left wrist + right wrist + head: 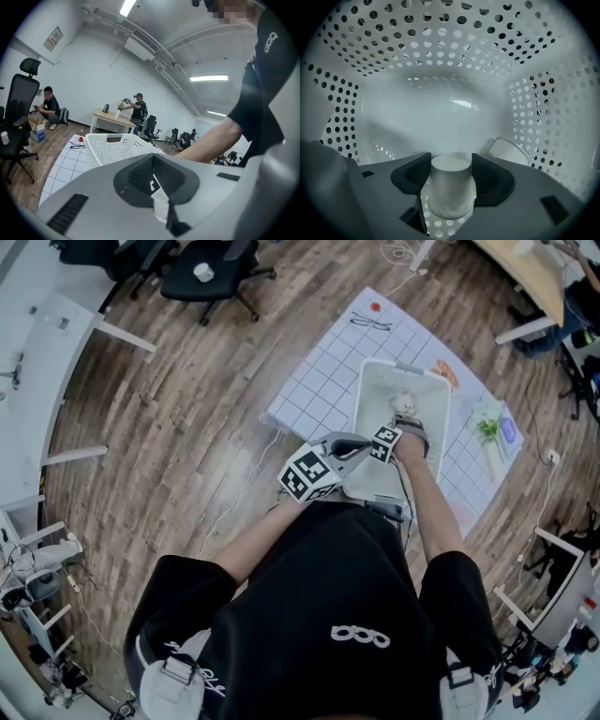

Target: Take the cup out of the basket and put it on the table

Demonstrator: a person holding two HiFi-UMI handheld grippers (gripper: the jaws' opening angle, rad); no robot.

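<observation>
The basket's (440, 42) perforated walls close in the right gripper (450, 161) on 4 sides, so only the open top gives passage. 1 cup (449, 187) stands between its spread jaws, and another cup (509, 151) lies against the right wall.

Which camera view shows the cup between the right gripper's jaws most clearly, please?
The right gripper view: the cup sits large between the right gripper's open jaws, inside the basket. The head view gives only a pale blob there; the left gripper view shows just the basket's outer wall.
</observation>
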